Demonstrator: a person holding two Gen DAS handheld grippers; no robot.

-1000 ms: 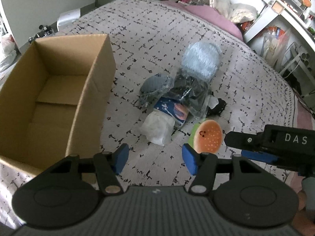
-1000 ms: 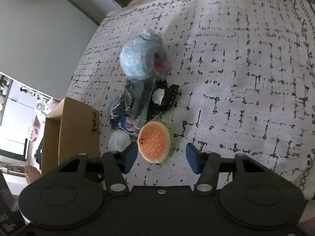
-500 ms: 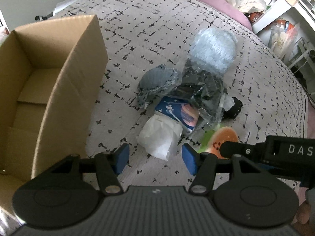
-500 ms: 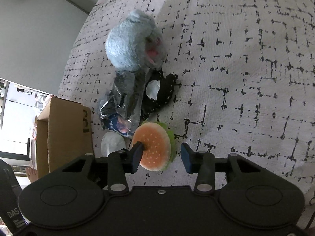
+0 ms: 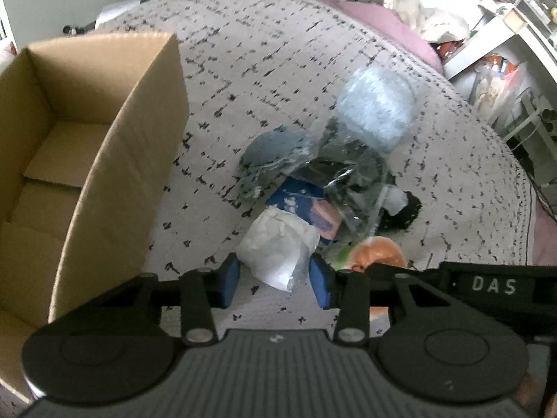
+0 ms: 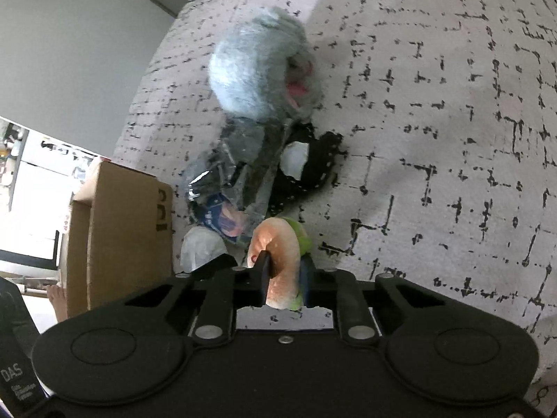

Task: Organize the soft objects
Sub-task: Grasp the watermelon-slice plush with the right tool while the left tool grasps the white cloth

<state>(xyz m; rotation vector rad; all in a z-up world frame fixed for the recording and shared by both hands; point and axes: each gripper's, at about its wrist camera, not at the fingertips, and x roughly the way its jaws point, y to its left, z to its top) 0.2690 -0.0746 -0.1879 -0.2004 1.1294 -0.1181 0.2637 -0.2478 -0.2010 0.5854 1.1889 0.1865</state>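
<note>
A pile of soft things lies on the patterned bedspread. My right gripper [image 6: 283, 278] is shut on an orange and green burger plush [image 6: 280, 261], squeezing it; the plush also shows in the left wrist view [image 5: 377, 252]. My left gripper [image 5: 275, 284] is open, its blue pads on either side of a white bagged bundle [image 5: 278, 254]. Behind lie a blue printed packet [image 5: 306, 209], a grey plush in plastic [image 5: 275, 153], a clear bag of dark items [image 5: 348, 177], a black and white plush [image 6: 306, 163] and a fluffy pale blue plush [image 6: 257, 73].
An open, empty cardboard box [image 5: 80, 146] stands to the left of the pile; it also shows in the right wrist view [image 6: 122, 240]. A pink pillow [image 5: 379, 24] and cluttered white shelves [image 5: 504, 35] lie beyond the bed. A bare foot [image 6: 57, 301] is on the floor.
My right gripper has closed on the burger plush. My left gripper has moved forward and right until its open pads flank the white bundle.
</note>
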